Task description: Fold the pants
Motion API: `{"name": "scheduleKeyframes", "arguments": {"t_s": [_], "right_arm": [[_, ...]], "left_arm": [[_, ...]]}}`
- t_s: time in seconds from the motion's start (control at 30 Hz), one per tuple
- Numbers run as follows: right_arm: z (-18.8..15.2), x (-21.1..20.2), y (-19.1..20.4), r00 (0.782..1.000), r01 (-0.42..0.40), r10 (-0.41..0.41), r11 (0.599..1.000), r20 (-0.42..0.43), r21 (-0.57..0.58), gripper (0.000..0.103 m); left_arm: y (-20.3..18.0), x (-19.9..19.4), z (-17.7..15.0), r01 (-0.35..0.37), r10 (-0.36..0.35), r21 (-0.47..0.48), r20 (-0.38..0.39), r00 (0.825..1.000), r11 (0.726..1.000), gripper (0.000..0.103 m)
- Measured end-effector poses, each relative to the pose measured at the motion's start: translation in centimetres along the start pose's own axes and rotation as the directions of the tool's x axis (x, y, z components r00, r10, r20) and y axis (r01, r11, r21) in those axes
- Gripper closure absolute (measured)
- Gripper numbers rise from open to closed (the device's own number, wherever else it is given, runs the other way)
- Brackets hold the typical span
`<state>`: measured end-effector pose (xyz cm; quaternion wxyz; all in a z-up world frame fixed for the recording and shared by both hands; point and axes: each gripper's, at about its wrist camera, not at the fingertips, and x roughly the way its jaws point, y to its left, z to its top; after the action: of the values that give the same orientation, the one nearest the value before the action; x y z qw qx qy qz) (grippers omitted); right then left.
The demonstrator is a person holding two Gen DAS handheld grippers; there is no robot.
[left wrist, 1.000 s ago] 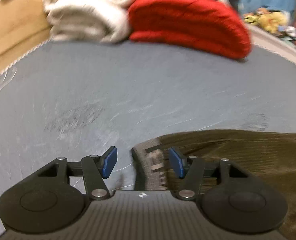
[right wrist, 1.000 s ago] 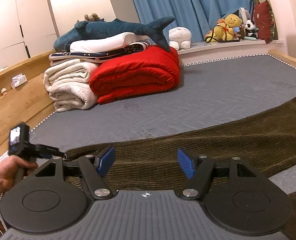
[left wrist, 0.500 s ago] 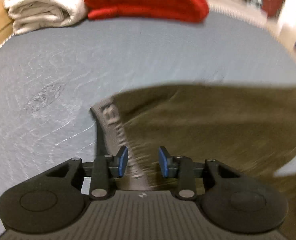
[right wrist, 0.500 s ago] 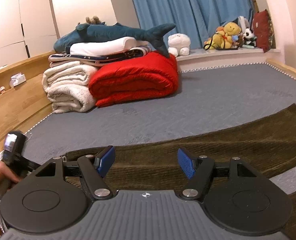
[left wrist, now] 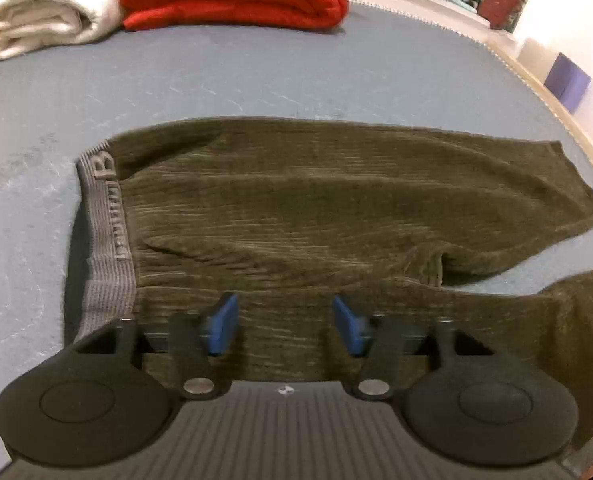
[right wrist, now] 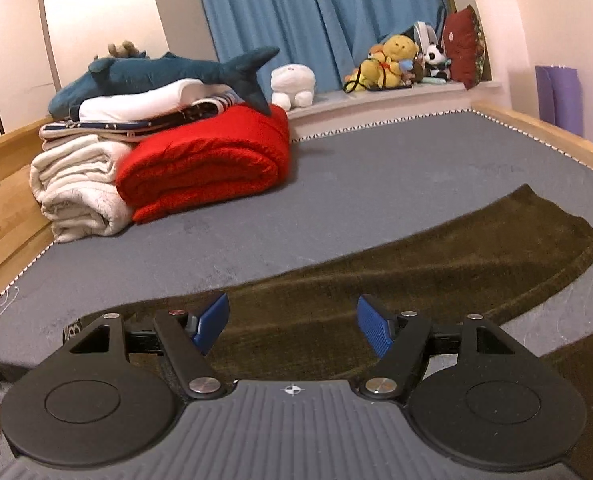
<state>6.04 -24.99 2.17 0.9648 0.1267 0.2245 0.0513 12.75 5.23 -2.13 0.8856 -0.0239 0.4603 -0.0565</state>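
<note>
— Where are the pants (left wrist: 336,208)?
— Flat on the bed (left wrist: 256,80), near its front edge; soft, limp — pinch the waistband (left wrist: 104,240).
— Jaws?
— Left gripper (left wrist: 285,324) opening, empty; right gripper (right wrist: 292,326) spread, empty.

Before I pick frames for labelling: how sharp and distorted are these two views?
Left wrist view: slight motion blur, worst on the tool's blue pads, and the pants ribbing is soft; fisheye bends the mattress edge. Right wrist view: sharper, warm indoor light, red blanket crisp, same barrel bending, dark corners.
</note>
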Motion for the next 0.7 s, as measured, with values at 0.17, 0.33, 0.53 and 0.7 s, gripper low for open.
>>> {"name": "scheduleKeyframes", "arguments": {"t_s": [0.17,0.33,0.53,0.7], "right_arm": [[-0.3,0.2,-0.1,0.999,-0.031,0.03,0.999,-0.035,-0.031,0.03],[-0.8,0.6,0.8,0.995,-0.073,0.068,0.995,-0.068,-0.066,0.03],[-2.1,1.5,4.4,0.984,-0.158,0.138,0.967,-0.111,-0.2,0.047],[-2.5,2.0,7.2,0.971,-0.22,0.19,0.948,-0.149,-0.23,0.047]], "left_arm": [[2.4,-0.9,1.2,0.039,-0.038,-0.013,0.049,0.998,0.999,0.071],[3.4,-0.5,1.3,0.031,-0.031,-0.026,0.007,0.999,0.999,0.073],[5.1,-1.2,0.7,0.049,-0.049,-0.011,0.01,0.999,0.999,0.072],[9.3,-1.5,-0.9,-0.03,0.029,-0.055,-0.031,0.999,0.998,0.06]]}}
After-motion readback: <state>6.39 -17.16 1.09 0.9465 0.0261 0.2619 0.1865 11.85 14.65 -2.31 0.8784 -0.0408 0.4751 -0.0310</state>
